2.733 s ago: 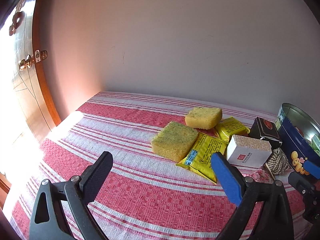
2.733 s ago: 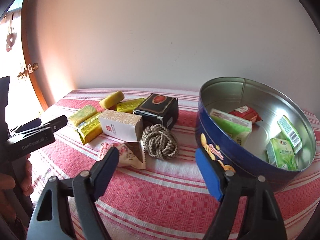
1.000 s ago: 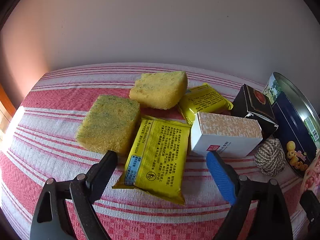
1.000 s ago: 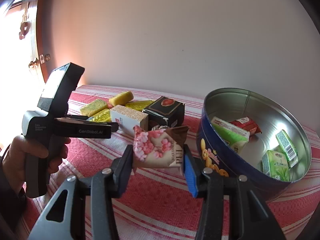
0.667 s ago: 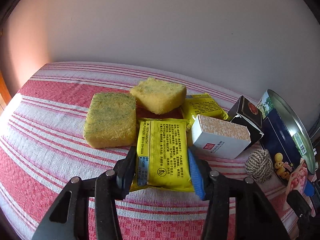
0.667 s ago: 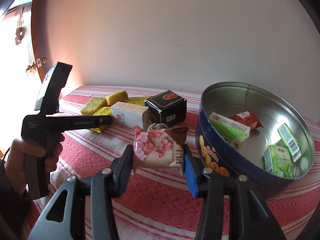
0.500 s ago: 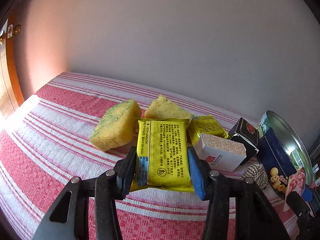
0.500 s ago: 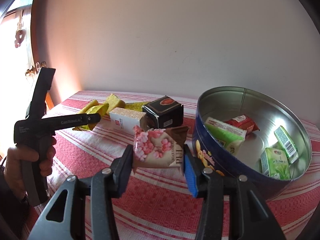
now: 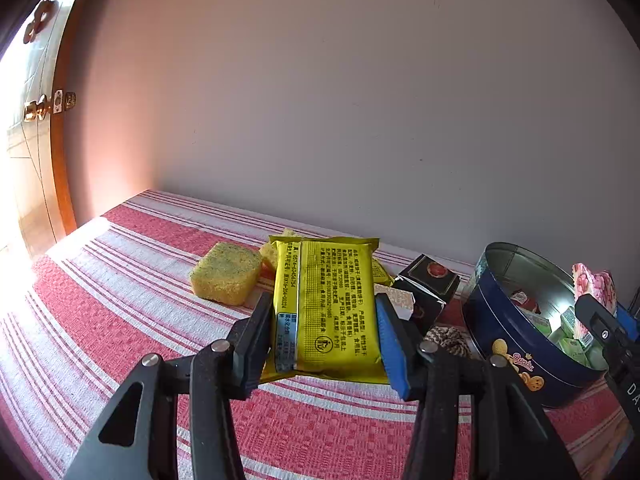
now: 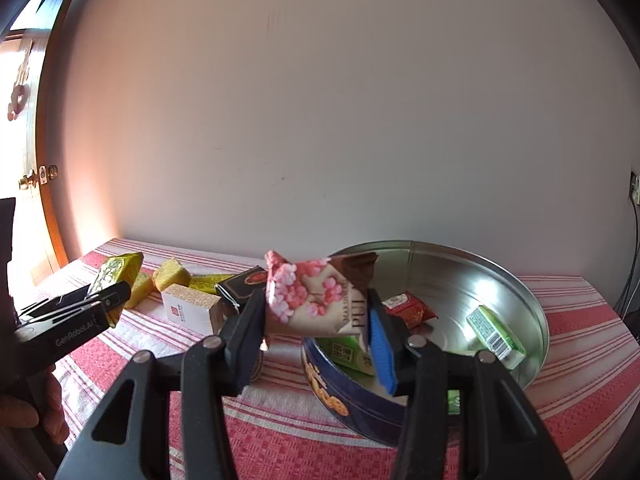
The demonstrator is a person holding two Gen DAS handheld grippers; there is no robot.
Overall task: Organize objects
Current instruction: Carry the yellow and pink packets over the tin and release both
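My left gripper (image 9: 320,334) is shut on a yellow snack packet (image 9: 326,304) and holds it above the striped cloth; the packet also shows in the right wrist view (image 10: 114,270). My right gripper (image 10: 316,334) is shut on a pink flowered marshmallow packet (image 10: 316,300), held over the near rim of the round blue tin (image 10: 532,320). The tin (image 9: 516,340) holds green cartons (image 10: 496,334) and a red packet (image 10: 408,308).
On the red striped cloth (image 9: 120,300) lie yellow sponges (image 9: 226,272), a white box (image 10: 190,308), a black box (image 9: 430,280), a rope ball (image 9: 448,340) and another yellow packet (image 10: 208,282). A wall runs behind; a wooden door (image 9: 36,140) stands at left.
My left gripper closed on the yellow packet and lifted it off the cloth. My right gripper carried the pink packet right and up, to over the tin's rim.
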